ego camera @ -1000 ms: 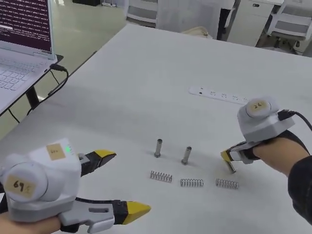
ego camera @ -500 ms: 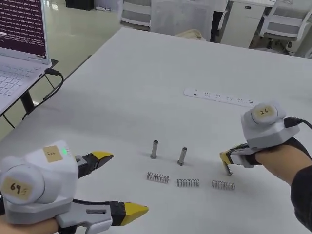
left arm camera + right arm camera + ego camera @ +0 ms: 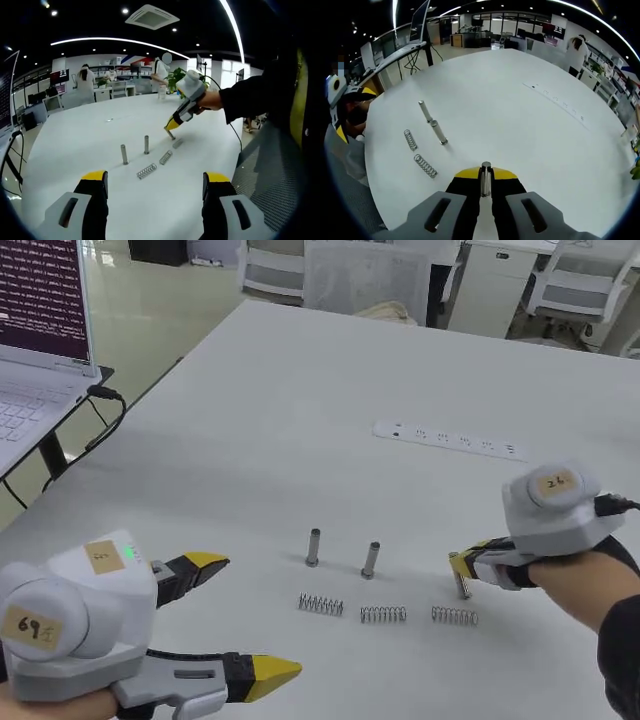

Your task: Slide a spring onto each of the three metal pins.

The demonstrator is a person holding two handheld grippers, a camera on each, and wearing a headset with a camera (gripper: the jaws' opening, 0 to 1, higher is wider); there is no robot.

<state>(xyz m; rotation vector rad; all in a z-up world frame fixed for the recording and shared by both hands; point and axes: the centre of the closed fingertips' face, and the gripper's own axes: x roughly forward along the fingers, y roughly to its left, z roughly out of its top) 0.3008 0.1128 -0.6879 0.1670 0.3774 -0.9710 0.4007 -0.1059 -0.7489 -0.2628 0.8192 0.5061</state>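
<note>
Two metal pins [image 3: 313, 547] [image 3: 371, 560] stand upright on the white table [image 3: 300, 420]. In front of them three springs lie in a row: left [image 3: 320, 604], middle [image 3: 383, 614], right [image 3: 454, 616]. My right gripper [image 3: 462, 570] is shut on a third pin [image 3: 462, 586], whose lower end points down just behind the right spring. That pin [image 3: 485, 181] runs between the shut jaws. My left gripper [image 3: 238, 618] hovers open and holds nothing at the near left. Its view shows the pins [image 3: 124, 154] [image 3: 146, 144], the springs [image 3: 146, 171] and the right gripper [image 3: 172, 125].
A white power strip [image 3: 447, 438] lies across the table behind the pins. An open laptop [image 3: 40, 300] sits on a side stand at the far left, with a black cable [image 3: 100, 400] hanging off it. Office chairs [image 3: 580, 290] stand beyond the far edge.
My right hand has swung a little rightward and lower; the held pin's tip stays by the right spring. The left gripper has stayed open and still.
</note>
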